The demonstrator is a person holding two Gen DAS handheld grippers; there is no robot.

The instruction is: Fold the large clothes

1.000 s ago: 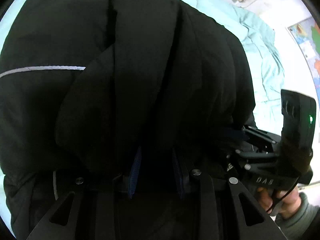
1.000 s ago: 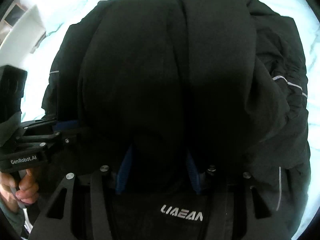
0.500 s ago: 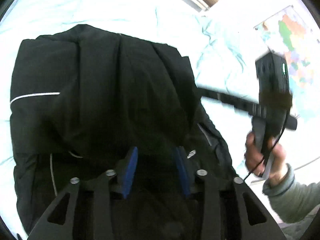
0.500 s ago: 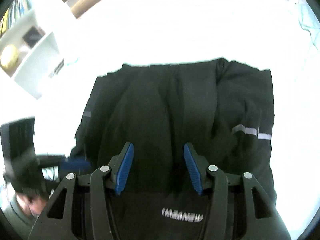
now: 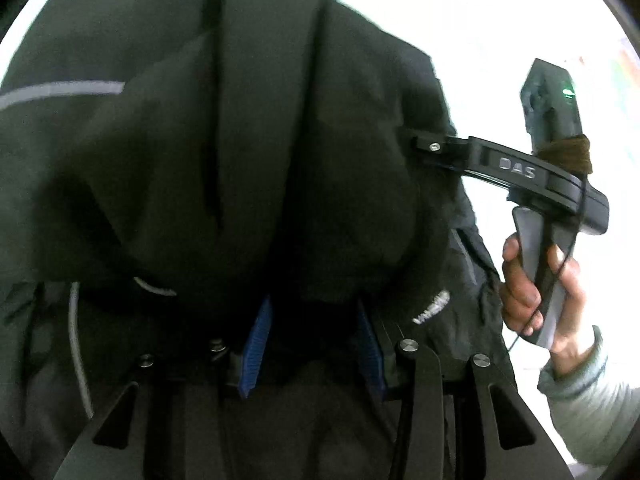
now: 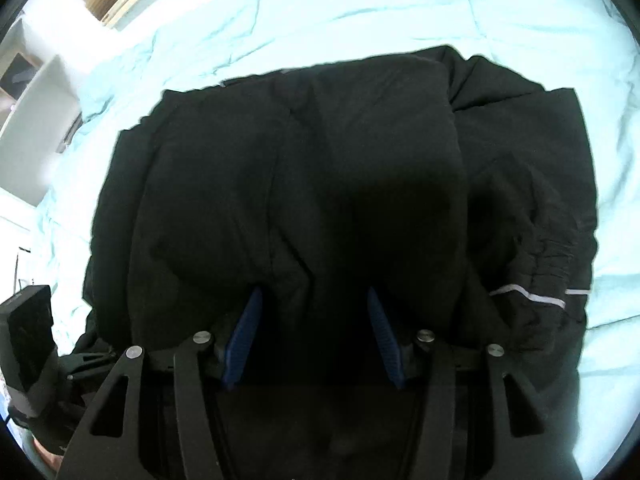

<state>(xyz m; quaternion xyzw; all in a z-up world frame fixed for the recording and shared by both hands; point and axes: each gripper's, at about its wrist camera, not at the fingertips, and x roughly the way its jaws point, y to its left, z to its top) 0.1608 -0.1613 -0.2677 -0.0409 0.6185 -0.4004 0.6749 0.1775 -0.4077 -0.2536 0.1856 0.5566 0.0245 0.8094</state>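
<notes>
Pale turquoise bedding [image 6: 360, 16] is covering the whole bed, pretty rumpled, and a wooden slatted frame is peeking out at the top left of the right wrist view. Sitting in the middle of that bedding is a black padded jacket [image 6: 320, 168], bunched into a thick folded bundle with thin reflective grey stripes [image 6: 528, 295] showing on one side. The right gripper [image 6: 316, 340] is pointing down at the near edge of the bundle, its blue pads [image 6: 244, 340] standing apart with a fat fold of jacket bulging between them; I can't tell if they're really squeezing it. Same deal for the left gripper [image 5: 312, 344]: its jaws have just been opening, jacket fabric is filling the gap, and the fingertips are buried in dark cloth. From the left wrist view, a hand [image 5: 536, 292] in a light grey sleeve [image 5: 580, 408] is gripping the other tool's handle, whose nose is poking into the jacket's side.
</notes>
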